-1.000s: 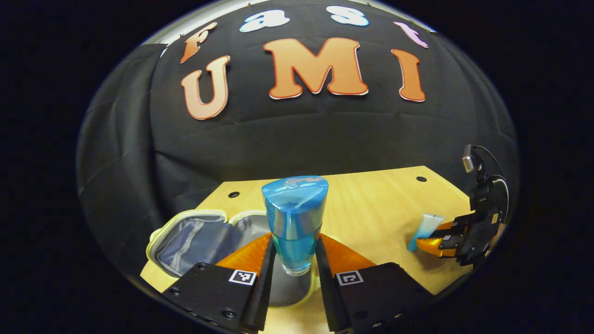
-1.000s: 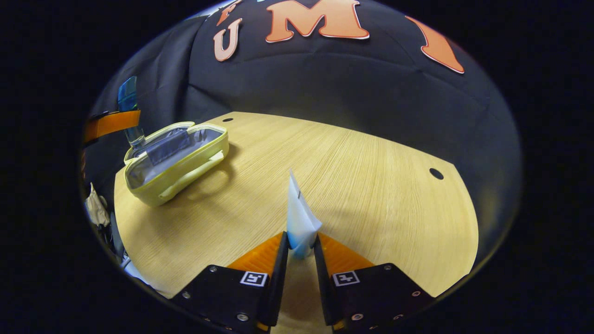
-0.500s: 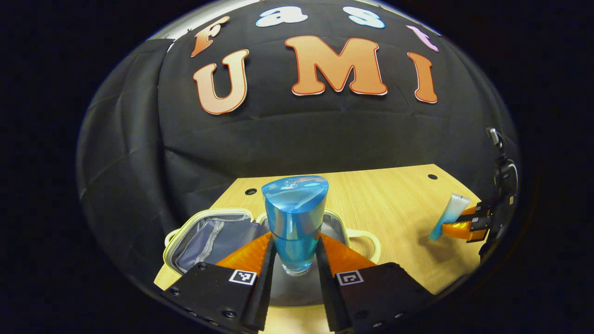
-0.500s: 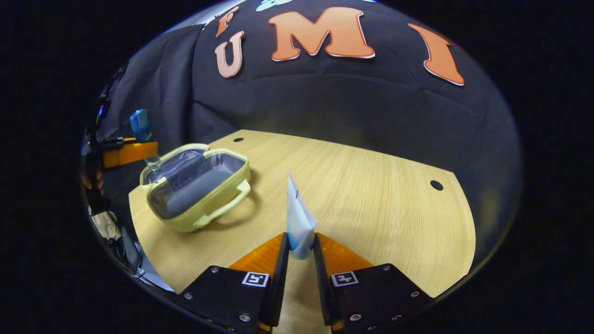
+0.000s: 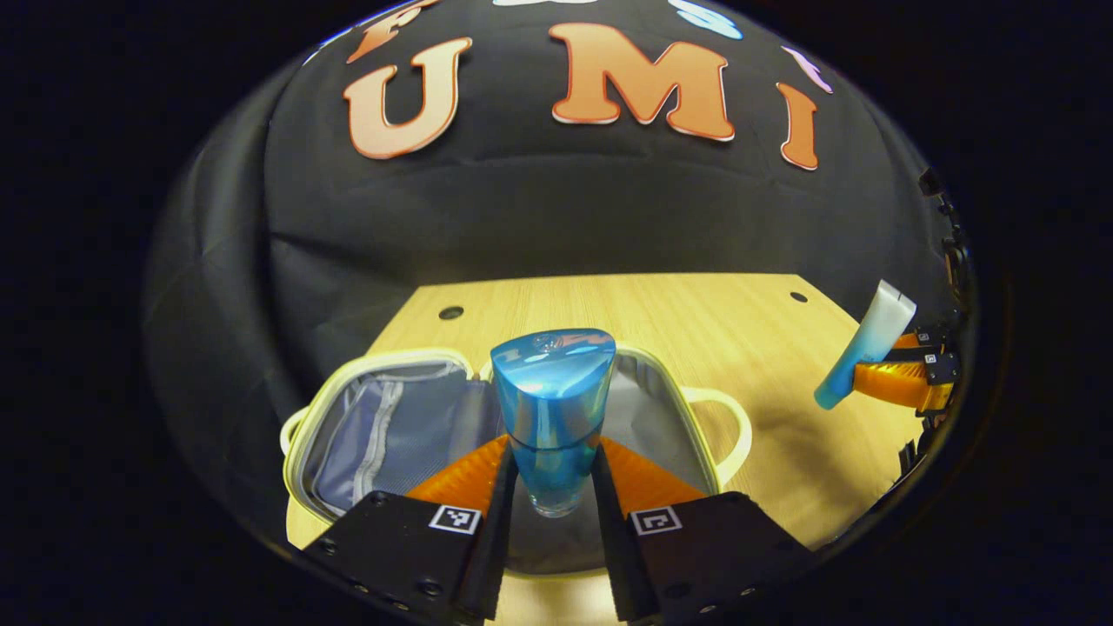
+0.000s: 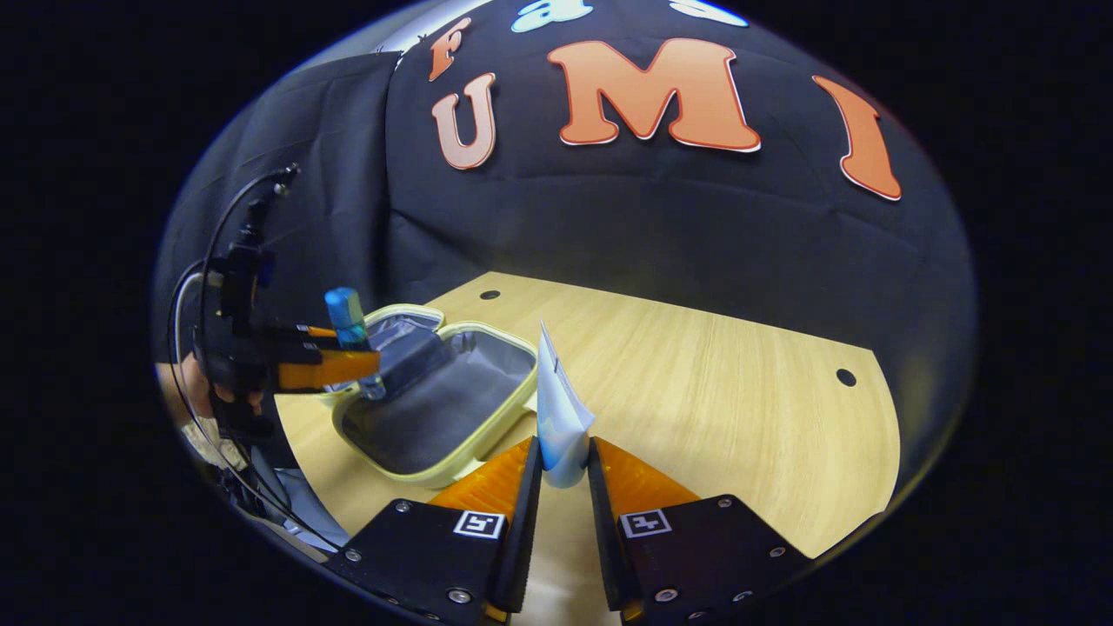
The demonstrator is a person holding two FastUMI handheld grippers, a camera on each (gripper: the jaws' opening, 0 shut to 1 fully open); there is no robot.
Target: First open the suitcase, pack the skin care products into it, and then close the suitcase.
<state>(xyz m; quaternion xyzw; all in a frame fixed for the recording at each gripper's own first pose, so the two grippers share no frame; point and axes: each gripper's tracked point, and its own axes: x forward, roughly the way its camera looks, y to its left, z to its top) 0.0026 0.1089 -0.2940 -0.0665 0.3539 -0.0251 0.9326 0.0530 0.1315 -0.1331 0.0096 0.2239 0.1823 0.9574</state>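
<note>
The pale yellow suitcase (image 5: 396,430) lies open on the wooden table, its grey lining showing; the right gripper view has the suitcase (image 6: 443,409) at left of centre. My left gripper (image 5: 552,496) is shut on a blue bottle (image 5: 552,409), held upright above the case's right half. The left gripper (image 6: 352,369) with the blue bottle (image 6: 348,317) also appears over the case. My right gripper (image 6: 563,474) is shut on a white-and-blue tube (image 6: 559,422), just right of the case rim. The right gripper (image 5: 861,382) and the tube (image 5: 865,343) hang at the far right.
The wooden table (image 6: 696,391) stretches bare to the right of the case, with small round holes (image 6: 845,377) near its far edge. A hand (image 6: 196,391) holds the left gripper at the table's left edge. Black cloth backs the table.
Both grippers have moved toward the suitcase with their items. The bottle now hangs over the open case, and the tube has come from mid-table to the case's rim.
</note>
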